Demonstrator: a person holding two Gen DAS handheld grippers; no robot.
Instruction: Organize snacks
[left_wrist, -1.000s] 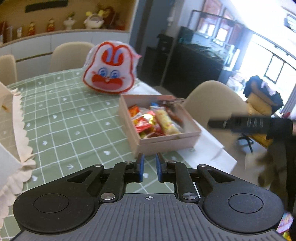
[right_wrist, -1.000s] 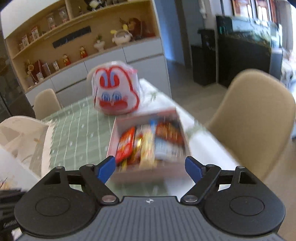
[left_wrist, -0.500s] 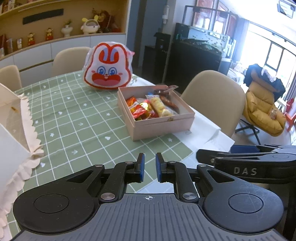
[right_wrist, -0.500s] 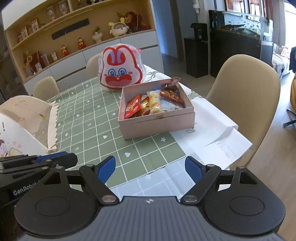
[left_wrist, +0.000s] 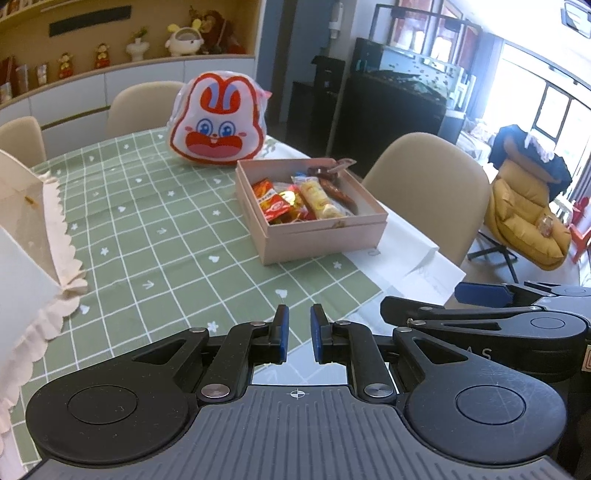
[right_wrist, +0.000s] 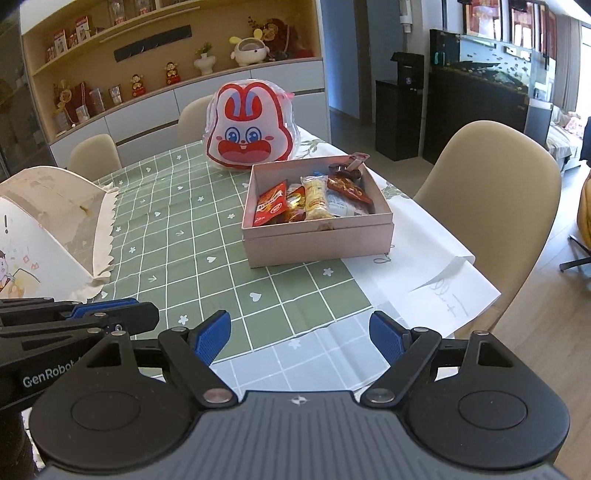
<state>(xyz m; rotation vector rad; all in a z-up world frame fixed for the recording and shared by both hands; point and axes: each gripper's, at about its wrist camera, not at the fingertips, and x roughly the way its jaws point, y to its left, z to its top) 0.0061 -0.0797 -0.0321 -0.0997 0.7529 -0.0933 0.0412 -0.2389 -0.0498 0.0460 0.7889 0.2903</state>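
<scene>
Pink box (right_wrist: 317, 240): snacks (right_wrist: 312, 201) packed inside, ahead of you.
Left gripper (left_wrist: 297, 334): pressed together, empty.
Right gripper (right_wrist: 299, 338): spread, ready to pick.

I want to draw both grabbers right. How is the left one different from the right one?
The left gripper has its jaws shut with just a thin gap; the right gripper has its jaws wide open. In the right wrist view the left gripper's body reads "GenRobot"; in the left wrist view the right's shows "AS". Both are black with blue pads, hold nothing, and point towards the pink snack box.
</scene>
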